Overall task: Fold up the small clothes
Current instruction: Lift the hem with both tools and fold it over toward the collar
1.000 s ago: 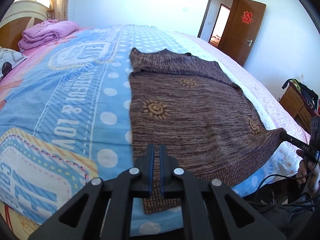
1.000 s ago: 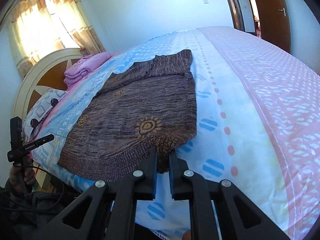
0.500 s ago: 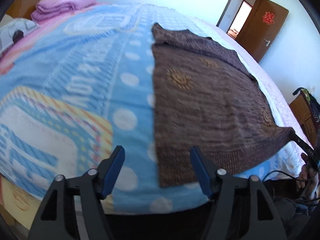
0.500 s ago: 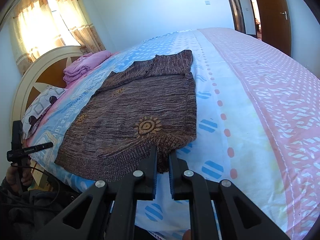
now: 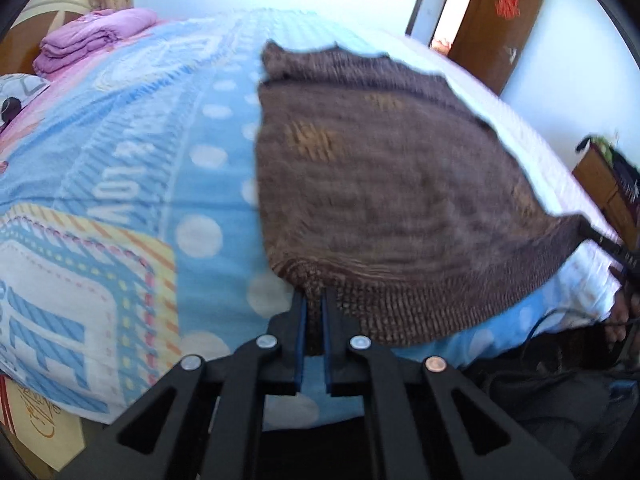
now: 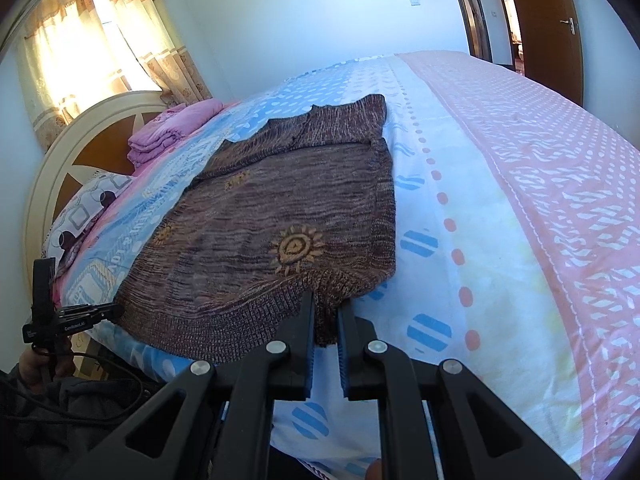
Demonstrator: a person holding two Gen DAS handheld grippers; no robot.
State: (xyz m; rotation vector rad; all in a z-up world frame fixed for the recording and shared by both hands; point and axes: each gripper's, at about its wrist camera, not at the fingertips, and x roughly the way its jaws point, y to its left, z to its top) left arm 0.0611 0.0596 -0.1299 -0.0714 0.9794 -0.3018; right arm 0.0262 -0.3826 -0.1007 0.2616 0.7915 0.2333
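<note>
A brown knitted sweater point(image 5: 380, 168) with orange sun motifs lies flat on the bed, its ribbed hem toward me; it also shows in the right wrist view point(image 6: 288, 216). My left gripper point(image 5: 314, 300) is shut on the hem's left corner at the bed's front edge. My right gripper point(image 6: 326, 304) is shut on the hem's right corner, which hangs between the fingers. Each gripper shows in the other's view: the left one point(image 6: 76, 316) and the right one point(image 5: 604, 240).
The bed point(image 6: 500, 200) has a blue, white and pink patterned cover. Folded pink bedding point(image 5: 92, 38) and a pillow point(image 6: 88, 208) lie by the headboard point(image 6: 80, 136). A brown door point(image 5: 500, 20) and a wooden cabinet point(image 5: 608, 188) stand to the right.
My left gripper opened, moved onto the hem's left corner and shut on it. My right gripper kept hold of the right corner, nearly still.
</note>
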